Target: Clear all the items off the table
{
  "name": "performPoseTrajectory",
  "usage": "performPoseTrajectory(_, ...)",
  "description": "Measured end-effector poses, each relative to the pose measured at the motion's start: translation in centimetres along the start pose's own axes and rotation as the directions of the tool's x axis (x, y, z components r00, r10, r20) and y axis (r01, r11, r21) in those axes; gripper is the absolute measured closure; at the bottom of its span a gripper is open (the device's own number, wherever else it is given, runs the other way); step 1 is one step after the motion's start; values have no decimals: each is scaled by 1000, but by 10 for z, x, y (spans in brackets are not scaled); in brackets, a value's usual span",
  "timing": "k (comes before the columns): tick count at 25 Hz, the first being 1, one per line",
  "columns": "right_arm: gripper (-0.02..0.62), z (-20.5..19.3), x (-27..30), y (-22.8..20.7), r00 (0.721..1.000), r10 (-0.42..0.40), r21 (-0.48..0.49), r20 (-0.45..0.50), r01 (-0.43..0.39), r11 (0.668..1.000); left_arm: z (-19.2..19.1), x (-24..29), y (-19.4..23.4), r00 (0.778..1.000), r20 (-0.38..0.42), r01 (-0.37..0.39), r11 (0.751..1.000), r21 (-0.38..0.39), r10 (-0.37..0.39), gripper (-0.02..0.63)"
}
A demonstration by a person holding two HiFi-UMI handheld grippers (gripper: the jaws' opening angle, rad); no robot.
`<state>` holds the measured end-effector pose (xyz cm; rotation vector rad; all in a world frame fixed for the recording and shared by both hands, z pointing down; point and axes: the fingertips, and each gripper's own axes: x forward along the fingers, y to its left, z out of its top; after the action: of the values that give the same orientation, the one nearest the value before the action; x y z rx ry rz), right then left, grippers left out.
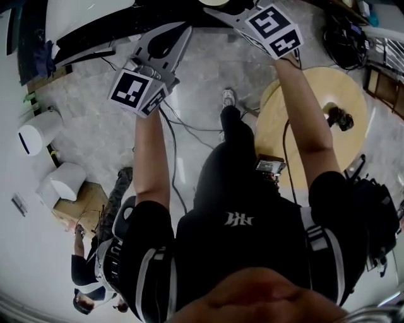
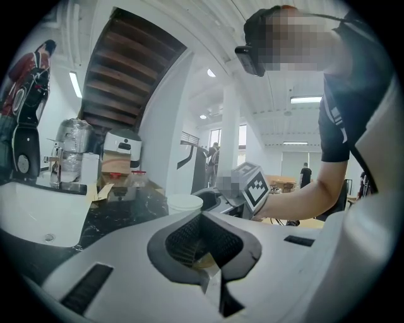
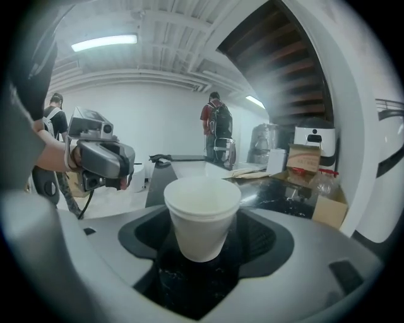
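A white foam cup (image 3: 202, 217) stands upright on the black marble table (image 3: 278, 195), between the jaws of my right gripper (image 3: 202, 252). The jaws flank the cup and the pads do not visibly press its wall, so this gripper is open. In the left gripper view the same cup (image 2: 185, 202) sits just in front of the right gripper (image 2: 249, 186). My left gripper (image 2: 211, 271) is raised off to the side with its jaws closed together and nothing between them. From the head view both grippers, left (image 1: 165, 47) and right (image 1: 237, 16), reach toward the table's edge (image 1: 113, 35).
A round wooden table (image 1: 315, 120) with a small black object (image 1: 341, 118) stands at my right. Cables trail over the floor. Cardboard boxes (image 3: 306, 158) and a clear plastic container (image 3: 328, 183) sit farther back on the black table. A person with a backpack (image 3: 216, 129) stands beyond.
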<state>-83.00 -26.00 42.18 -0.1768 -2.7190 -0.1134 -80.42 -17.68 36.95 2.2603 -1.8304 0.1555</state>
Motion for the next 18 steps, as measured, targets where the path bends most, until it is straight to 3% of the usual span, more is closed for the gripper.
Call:
performPoseTrajectory(2,229,3,0,-1,1000,-7,-1,14,7,1000,2,-2,0,1000,-1,-2,1000,6,2,594)
performPoseTrajectory(12,233,56,-45,2,990,-40,7,138,40,999,30,-23,-19,1000,25,-6,1000,5,5,594)
performPoseTrajectory(18,434,116,-110,38,973,-40,-42,229,51,998,75,-51,-58,996,85,19,1000,20,-21,594)
